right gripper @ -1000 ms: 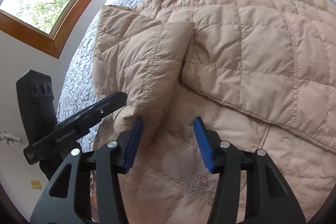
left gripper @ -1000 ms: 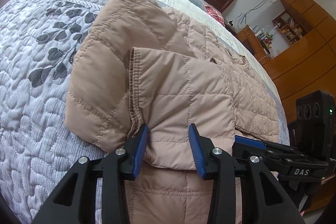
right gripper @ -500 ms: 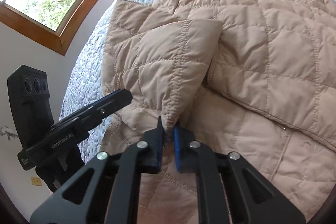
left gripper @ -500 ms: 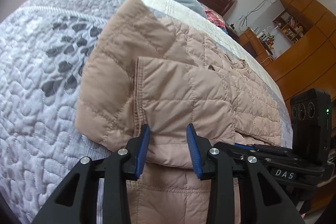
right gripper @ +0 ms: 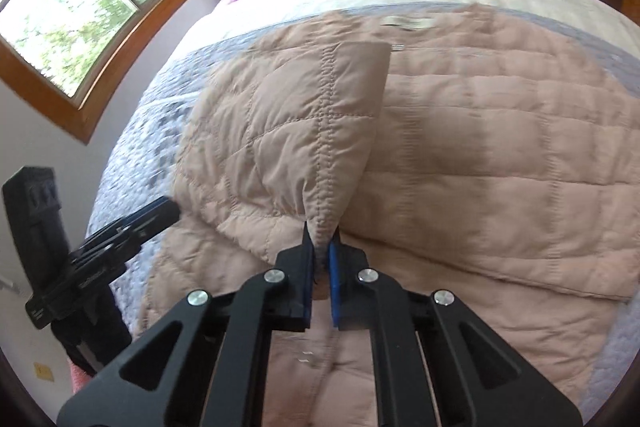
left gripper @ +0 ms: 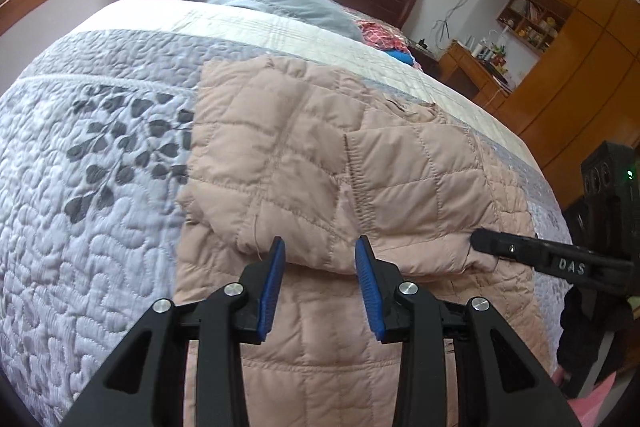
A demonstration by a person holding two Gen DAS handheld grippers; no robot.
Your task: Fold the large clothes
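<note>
On the quilted bedspread [left gripper: 100,227] lies the beige quilted jacket [left gripper: 312,355]. My left gripper [left gripper: 320,259] hovers just above the near edge of its folded sleeve [left gripper: 304,187], blue pads spread with the fabric edge between them, not squeezed. Further right, my right gripper [right gripper: 320,247] is pressed together, pinching the sleeve's gathered corner.

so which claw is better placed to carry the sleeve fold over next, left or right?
Right. The right claw is already shut on the folded sleeve edge; the left claw is open, its pads merely straddling the fabric.
</note>
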